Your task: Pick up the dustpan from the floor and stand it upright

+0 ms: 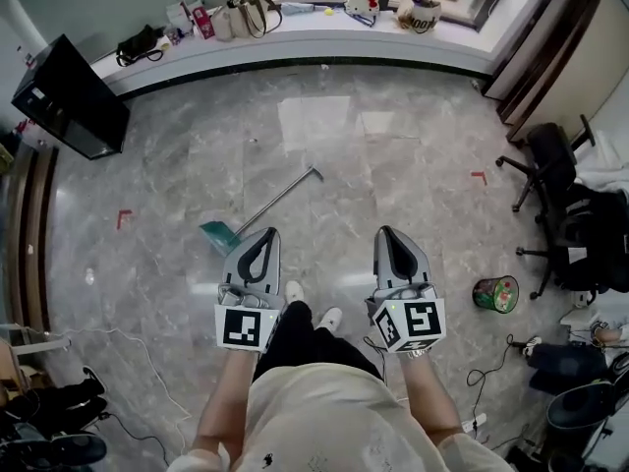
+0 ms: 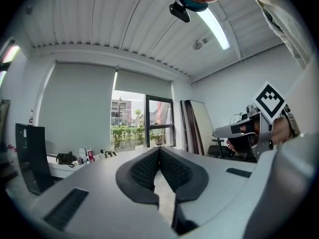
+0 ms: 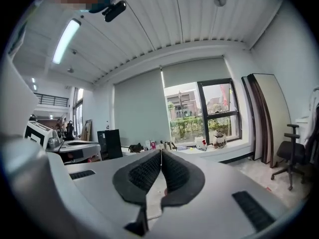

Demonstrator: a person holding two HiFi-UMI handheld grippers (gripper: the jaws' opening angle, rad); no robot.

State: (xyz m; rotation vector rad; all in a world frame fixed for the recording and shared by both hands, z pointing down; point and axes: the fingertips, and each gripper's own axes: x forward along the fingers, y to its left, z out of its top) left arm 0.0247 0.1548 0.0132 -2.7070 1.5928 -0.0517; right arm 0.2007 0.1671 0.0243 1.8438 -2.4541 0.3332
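Observation:
A teal dustpan lies flat on the marble floor, its long metal handle running up and to the right. My left gripper hovers just right of the pan, held level, jaws shut and empty. My right gripper is held level further right, also shut with nothing in it. In the left gripper view the pads meet at the tip; the right gripper view shows the same at its tip. Neither gripper view shows the dustpan.
A black cabinet stands at the left wall. A window ledge with bags and bottles runs along the far side. Black office chairs and a green bin sit at the right. Cables trail at lower left.

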